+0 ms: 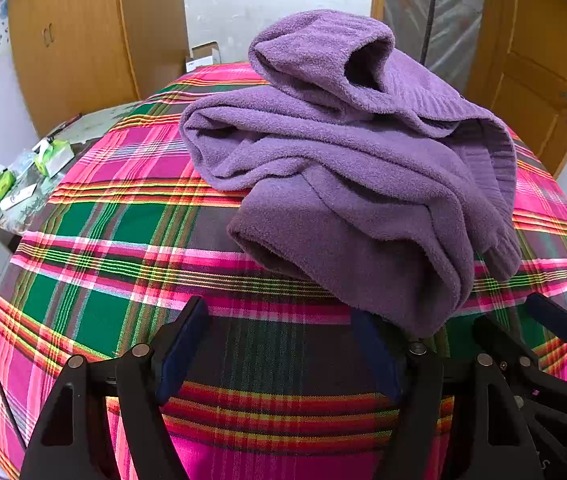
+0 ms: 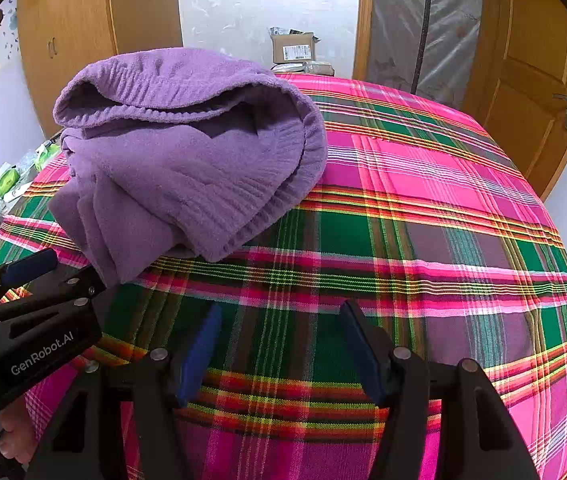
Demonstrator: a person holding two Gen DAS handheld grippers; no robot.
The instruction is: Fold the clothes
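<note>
- A crumpled purple fleece sweater with ribbed hem (image 1: 347, 160) lies in a loose heap on the bed covered by a pink, green and orange plaid cloth (image 1: 123, 248); its nearest fold droops toward the cameras
- The left gripper (image 1: 279, 344), black with blue pads, has its jaws spread wide, nothing between them; the sweater's near edge overlaps its right finger in the left wrist view; whether it touches, I cannot tell
- The right gripper (image 2: 279, 344) stands released over bare plaid, just right of the sweater (image 2: 187, 152)
- Wooden wardrobe doors (image 2: 79, 40) and a cardboard box (image 2: 293, 50) stand beyond the bed
</note>
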